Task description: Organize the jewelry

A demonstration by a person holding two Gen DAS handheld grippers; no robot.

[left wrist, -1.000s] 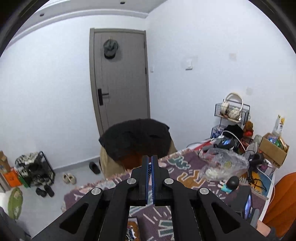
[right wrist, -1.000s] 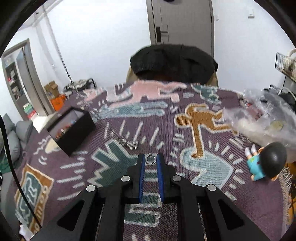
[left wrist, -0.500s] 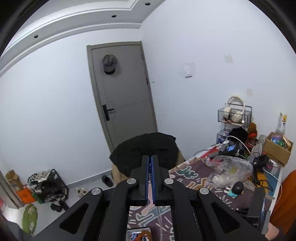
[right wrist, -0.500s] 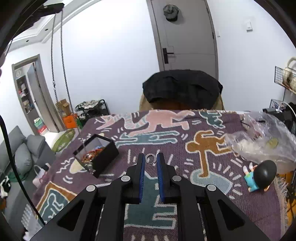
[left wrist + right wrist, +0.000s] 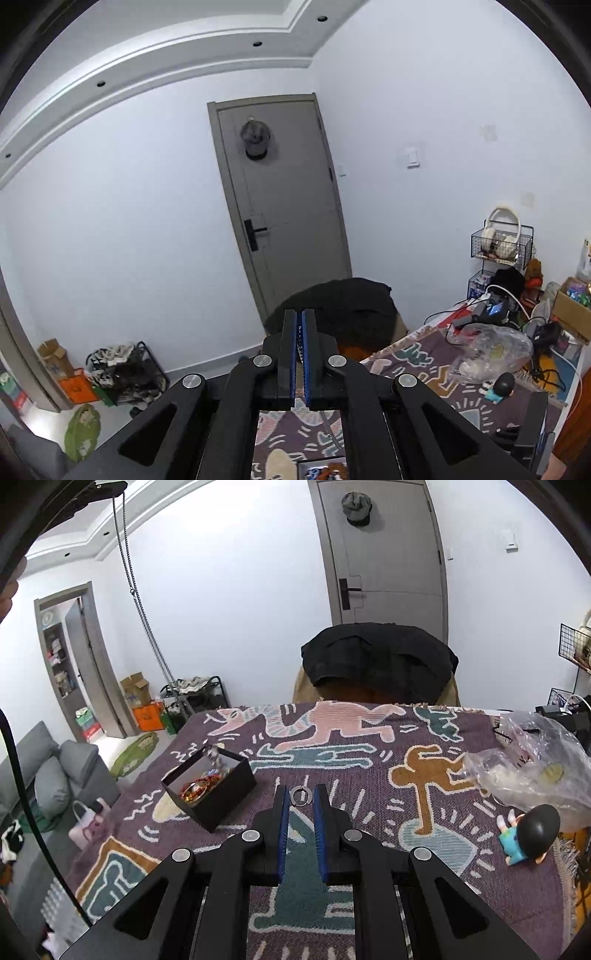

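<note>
My left gripper (image 5: 299, 317) is shut on a silver chain necklace and held high; in the right wrist view the chain (image 5: 142, 605) hangs down from the top left, its lower end over the black jewelry box (image 5: 209, 787), which holds red and gold pieces. The box also shows at the bottom of the left wrist view (image 5: 323, 470). My right gripper (image 5: 301, 801) is shut on a small silver ring (image 5: 300, 796), held between its fingertips above the patterned cloth (image 5: 369, 746).
A crumpled plastic bag (image 5: 528, 764) and a small doll figure (image 5: 532, 832) lie at the right of the cloth. A chair draped with black clothing (image 5: 380, 661) stands beyond the far edge. Wire baskets and cables (image 5: 502, 251) crowd the right.
My left gripper has risen, lifting the chain off the cloth so it hangs over the box. My right gripper has lifted back with the ring.
</note>
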